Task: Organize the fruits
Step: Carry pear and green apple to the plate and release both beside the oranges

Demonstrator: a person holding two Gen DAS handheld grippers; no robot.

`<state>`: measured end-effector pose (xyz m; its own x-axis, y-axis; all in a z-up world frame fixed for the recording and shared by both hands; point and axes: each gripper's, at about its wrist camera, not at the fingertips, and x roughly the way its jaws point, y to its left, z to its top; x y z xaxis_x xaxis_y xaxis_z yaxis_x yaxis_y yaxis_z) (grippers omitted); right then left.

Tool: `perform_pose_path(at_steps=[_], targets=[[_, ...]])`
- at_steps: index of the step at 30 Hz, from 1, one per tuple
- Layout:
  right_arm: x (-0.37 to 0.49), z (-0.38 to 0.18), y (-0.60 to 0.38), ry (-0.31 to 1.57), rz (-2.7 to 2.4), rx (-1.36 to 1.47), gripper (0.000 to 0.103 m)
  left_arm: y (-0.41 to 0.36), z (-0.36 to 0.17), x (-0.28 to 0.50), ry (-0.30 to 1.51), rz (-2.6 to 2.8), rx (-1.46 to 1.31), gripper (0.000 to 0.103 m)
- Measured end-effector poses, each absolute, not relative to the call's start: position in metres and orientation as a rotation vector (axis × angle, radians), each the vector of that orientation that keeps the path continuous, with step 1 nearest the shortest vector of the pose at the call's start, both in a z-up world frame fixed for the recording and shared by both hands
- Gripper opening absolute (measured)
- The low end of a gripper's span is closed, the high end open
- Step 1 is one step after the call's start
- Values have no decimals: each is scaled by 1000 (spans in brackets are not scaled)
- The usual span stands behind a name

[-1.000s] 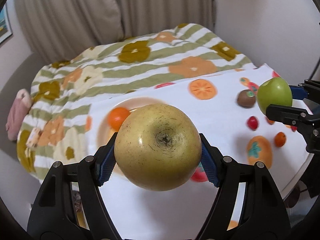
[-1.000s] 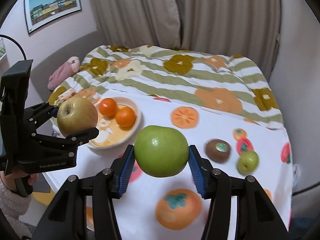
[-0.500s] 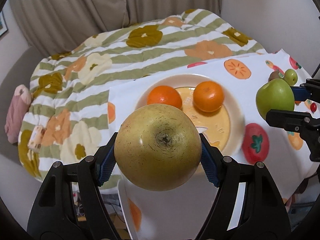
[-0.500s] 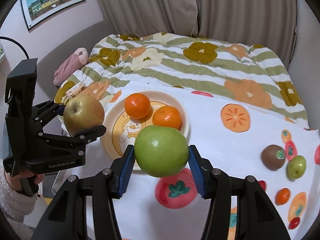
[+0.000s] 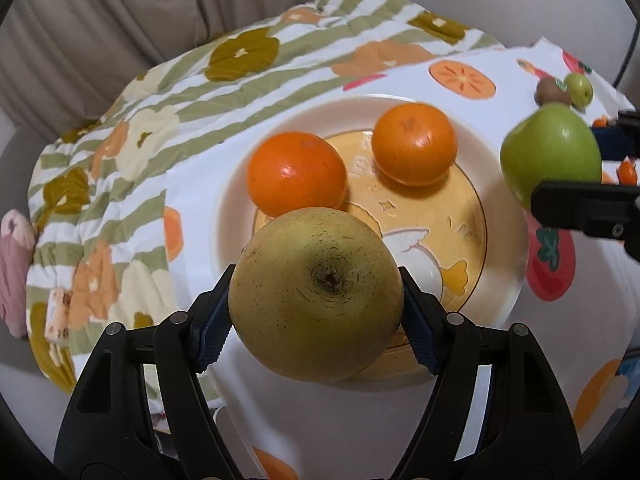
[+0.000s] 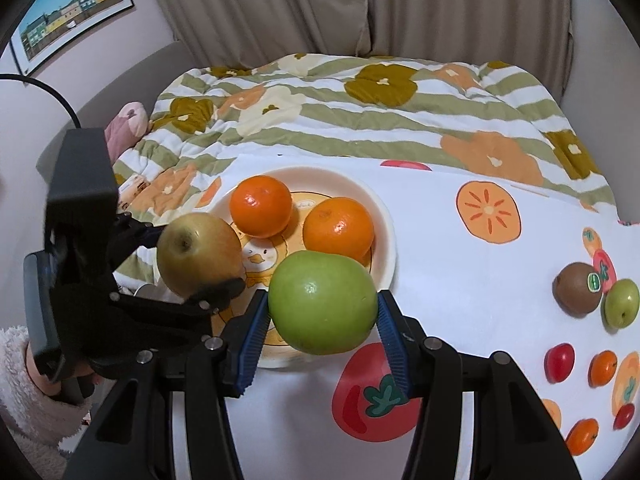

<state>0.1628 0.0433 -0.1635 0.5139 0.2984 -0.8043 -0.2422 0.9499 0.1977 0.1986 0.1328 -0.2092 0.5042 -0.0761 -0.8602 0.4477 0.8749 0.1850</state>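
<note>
Step in hand, as judged: both held fruits are to be set down in the plate (image 5: 236,184). The yellow-brown apple (image 5: 316,296) is carried by the left gripper (image 5: 316,320) above the plate's near-left rim. The green apple (image 6: 323,302) is carried by the right gripper (image 6: 320,320) above the near-right rim.

Two oranges are already in the plate: one at the far left (image 6: 261,206), one to its right (image 6: 339,229). They are close together, possibly touching. Only the near half of the plate floor is left free.

To be done well:
- Each apple should be lowered onto the free near half, clear of both oranges, so nothing gets knocked out.
- The two grippers are close together; staggered placement is advised to avoid a clash.
- Release should be made only once the apple rests on the plate floor; round fruit will roll, and the rim is shallow.
- Jaws should be opened slowly and backed off straight.

Jaws:
- Left: about mid-width, blue pads pressed on both flanks of the yellow-brown apple, blossom end facing the camera.
- Right: narrower, pads clamped on both flanks of the green apple.
- Neither apple appears to touch the plate; contact cannot be confirmed.

A kiwi (image 6: 577,289) and a small green fruit (image 6: 621,303) remain on the worktop, touching, well apart from the plate.
</note>
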Motion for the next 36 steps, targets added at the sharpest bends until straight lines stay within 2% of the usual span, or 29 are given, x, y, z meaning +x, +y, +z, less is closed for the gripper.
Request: perform_pose_path(at_steps=[8, 9, 11, 12, 22, 36], targets=[[164, -163, 45, 985, 308, 80, 50, 132, -212, 199, 1004, -350, 408, 80], [164, -164, 44, 983, 308, 77, 50, 133, -210, 198, 997, -355, 402, 82], [164, -162, 44, 978, 303, 74, 50, 134, -200, 193, 952, -348, 409, 100], [163, -160, 43, 976, 301, 73, 50, 135, -194, 190, 926, -341, 417, 103], [164, -150, 39, 968, 313, 31, 50, 160, -169, 180, 925, -289, 326, 103], [178, -175, 70, 978, 413, -97, 50, 184, -180, 161, 992, -186, 223, 103]])
